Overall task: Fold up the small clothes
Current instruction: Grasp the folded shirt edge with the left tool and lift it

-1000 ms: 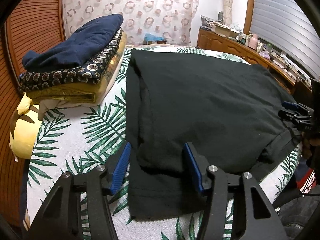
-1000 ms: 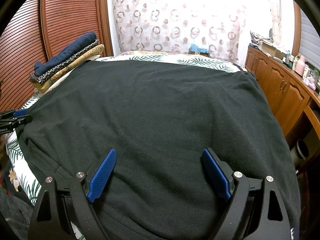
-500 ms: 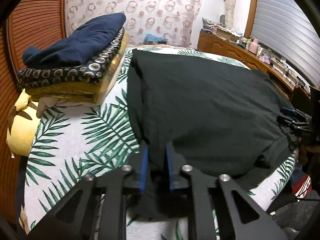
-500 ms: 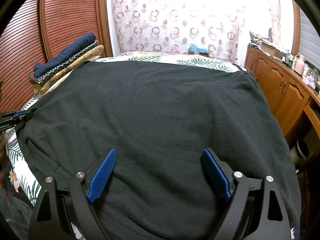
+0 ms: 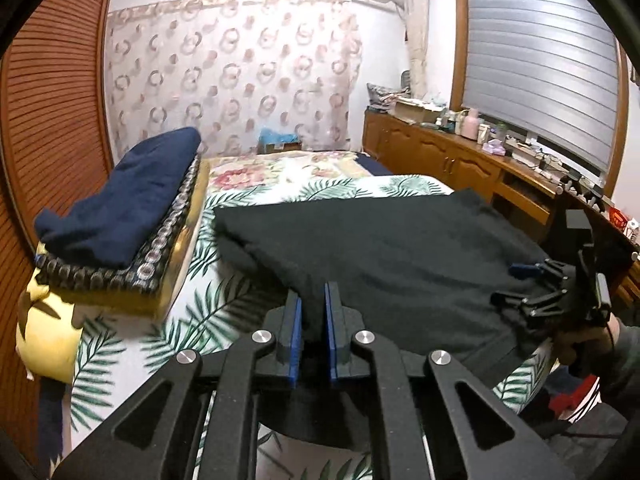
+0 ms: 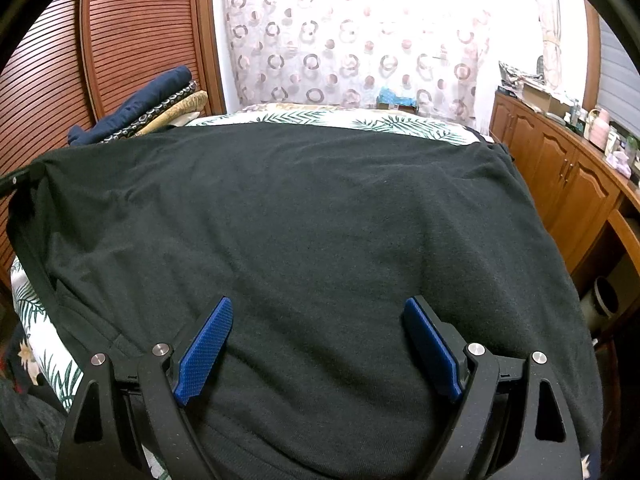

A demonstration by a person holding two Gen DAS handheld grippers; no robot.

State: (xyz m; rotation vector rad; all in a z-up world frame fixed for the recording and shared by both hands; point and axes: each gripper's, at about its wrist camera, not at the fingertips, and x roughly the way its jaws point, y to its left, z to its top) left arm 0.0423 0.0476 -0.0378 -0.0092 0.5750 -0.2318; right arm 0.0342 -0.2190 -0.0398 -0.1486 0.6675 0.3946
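Observation:
A black garment (image 6: 312, 216) lies spread over the palm-leaf bed cover (image 5: 132, 352). My left gripper (image 5: 312, 308) is shut on the garment's left near edge (image 5: 400, 256) and holds it lifted off the bed. My right gripper (image 6: 316, 320) is open, its blue pads (image 6: 208, 344) wide apart just above the garment's near part. The right gripper also shows at the right of the left wrist view (image 5: 536, 284). The left gripper's tip shows at the far left of the right wrist view (image 6: 20, 178).
A stack of folded clothes with a navy piece on top (image 5: 124, 204) sits at the bed's left on a yellow pillow (image 5: 44, 332). A wooden slatted wardrobe (image 6: 132, 40) stands left. A wooden cabinet (image 6: 568, 176) runs along the right. A patterned curtain (image 5: 232, 80) hangs behind.
My left gripper closed on the garment's edge and then lifted it up off the bed. The right gripper stayed open and still.

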